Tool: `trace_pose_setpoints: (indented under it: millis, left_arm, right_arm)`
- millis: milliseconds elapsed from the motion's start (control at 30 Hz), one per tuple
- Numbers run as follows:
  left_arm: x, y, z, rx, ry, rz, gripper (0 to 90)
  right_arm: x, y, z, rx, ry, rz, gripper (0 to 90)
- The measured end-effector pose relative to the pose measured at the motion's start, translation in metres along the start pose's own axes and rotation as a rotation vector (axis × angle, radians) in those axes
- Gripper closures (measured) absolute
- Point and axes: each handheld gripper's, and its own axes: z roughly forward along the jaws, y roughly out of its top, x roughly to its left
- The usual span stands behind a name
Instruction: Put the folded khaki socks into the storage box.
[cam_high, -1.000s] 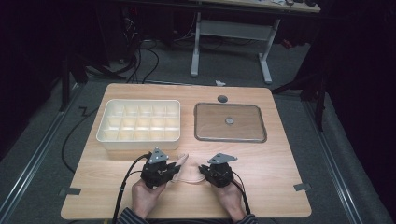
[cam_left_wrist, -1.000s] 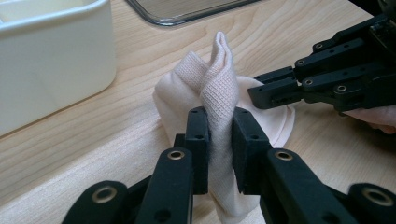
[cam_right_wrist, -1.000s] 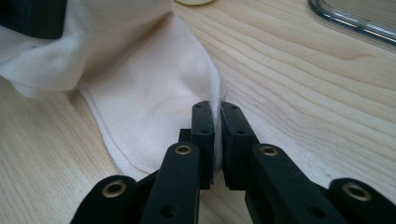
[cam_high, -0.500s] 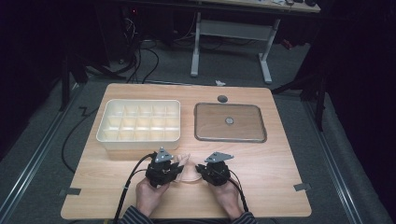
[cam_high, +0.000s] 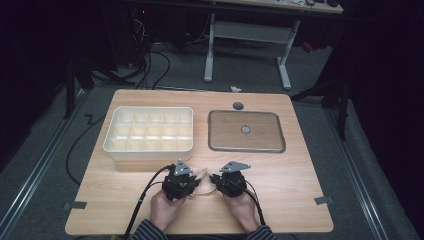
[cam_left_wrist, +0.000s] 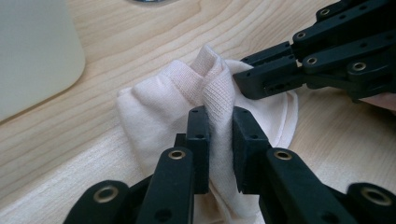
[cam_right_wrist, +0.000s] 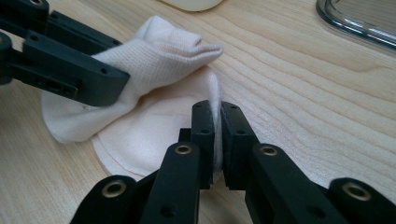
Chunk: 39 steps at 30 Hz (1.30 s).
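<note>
High view. Both grippers meet at the near edge of the table (cam_high: 300, 170), in front of the white compartment tray (cam_high: 149, 134); the clear lid (cam_high: 246, 131) lies to that tray's right. The left gripper (cam_high: 186, 181) and right gripper (cam_high: 220, 181) face each other across a small pale sock (cam_high: 202, 175), which lies on the wood just in front of the tray's right end.

Left gripper view. The jaws are nearly closed and pinch a raised fold of the sock (cam_left_wrist: 205, 107). The right gripper (cam_left_wrist: 243, 81) grips the cloth from the far side; a corner of the tray (cam_left_wrist: 32, 51) stands beyond the sock.

Right gripper view. The jaws are almost fully closed on the thin rounded edge of the sock (cam_right_wrist: 163, 116), with the left gripper (cam_right_wrist: 119, 86) clamped on the ribbed part.

Judgement. The step appears to be folding or straightening the sock. Both pinches should stay firm, the hands should move together, and the cloth should be kept lightly taut so that neither edge slips free.
</note>
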Motion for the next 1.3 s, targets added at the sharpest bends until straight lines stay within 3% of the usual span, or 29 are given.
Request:
trace_pose_setpoints:
  millis: [167,200,333,533,733,767,933,1133,1300]
  left_arm:
    - [0.003,0.0,0.005,0.012,-0.016,-0.011,75.9]
    - [0.003,0.001,0.005,0.005,-0.014,-0.017,68.4]
    - [0.003,0.001,0.003,-0.01,-0.022,-0.011,63.5]
    - [0.002,0.001,-0.008,-0.03,-0.034,-0.005,53.8]
    - [0.01,-0.002,-0.022,-0.088,-0.052,-0.044,50.7]
    - [0.01,-0.003,-0.023,-0.095,-0.054,-0.067,50.4]
    - [0.021,-0.005,-0.03,-0.097,-0.027,-0.103,47.0]
    - [0.037,-0.011,-0.021,-0.037,0.03,-0.122,44.6]
    - [0.038,-0.013,-0.012,-0.017,0.03,-0.134,42.6]
  right_arm:
    - [-0.001,0.001,0.0,0.004,-0.002,0.009,84.7]
    - [-0.002,0.001,0.001,-0.001,0.0,0.005,84.5]
    - [-0.002,0.001,0.001,-0.001,-0.005,0.007,83.0]
    - [-0.002,0.001,-0.003,-0.001,-0.031,0.02,69.0]
    - [-0.001,0.002,-0.011,-0.027,-0.067,0.008,59.9]
    - [0.0,0.002,-0.013,-0.028,-0.067,0.013,58.9]
    - [0.002,0.003,-0.021,-0.048,-0.065,0.019,53.0]
    - [0.014,0.013,-0.031,-0.083,-0.052,-0.01,47.2]
    - [0.026,0.021,-0.03,-0.084,-0.035,-0.046,45.1]
